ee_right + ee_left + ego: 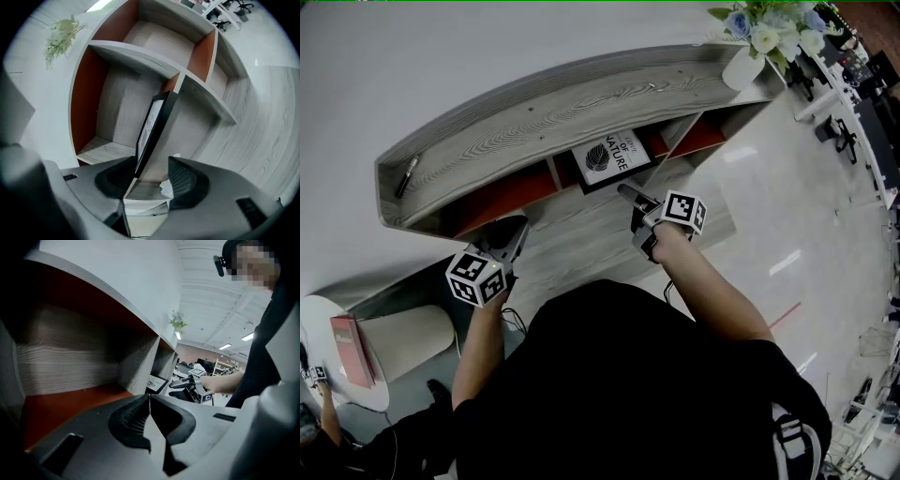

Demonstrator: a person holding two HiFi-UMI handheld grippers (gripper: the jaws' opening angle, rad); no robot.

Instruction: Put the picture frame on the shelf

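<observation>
While your left fingers (126, 420) are clenched empty, your right fingers (187, 183) straddle, released, the picture frame (154, 122) on the shelf (126, 51).

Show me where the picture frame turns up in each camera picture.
Head view: picture frame at centre, in a compartment of the shelf.
Left gripper view: small, just right of centre.
Right gripper view: centre, seen edge-on.
Shared landmark: the flowers on the shelf top.

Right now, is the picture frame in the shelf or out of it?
In. The picture frame stands in the middle compartment of the shelf, under its top board.
</observation>
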